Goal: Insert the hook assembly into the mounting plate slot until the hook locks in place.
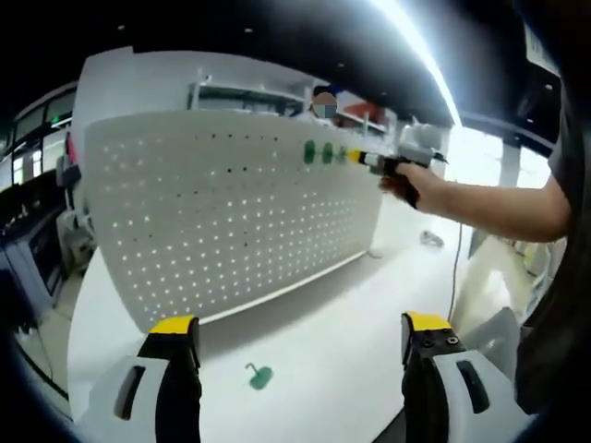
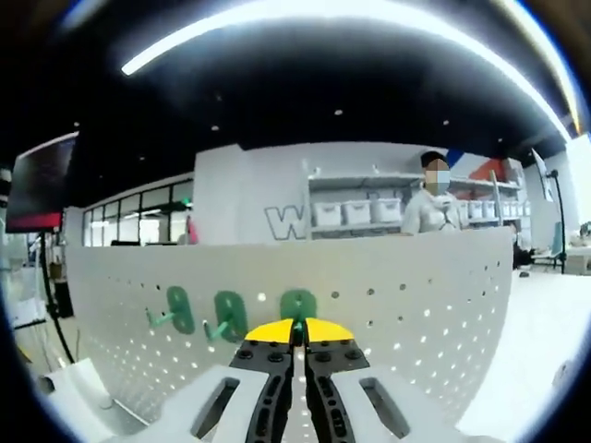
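A white perforated mounting plate (image 1: 212,212) stands upright on the white table (image 1: 351,332). Two green hooks (image 1: 317,153) hang near its top right, and one loose green hook (image 1: 259,376) lies flat on the table in front of it. My left gripper (image 1: 300,337) hangs open above that loose hook, holding nothing. In the right gripper view the plate (image 2: 416,286) carries two seated hooks (image 2: 178,309) (image 2: 226,316). My right gripper (image 2: 295,330) is shut on a third green hook (image 2: 297,303), which it presses against the plate. A hand holds the right gripper (image 1: 358,158) at the plate's upper right.
Shelves with white bins (image 2: 355,212) and a standing person (image 2: 429,205) are behind the plate. A small object (image 1: 430,239) lies on the table past the plate's right end. The person's arm (image 1: 499,208) crosses the right of the left gripper view.
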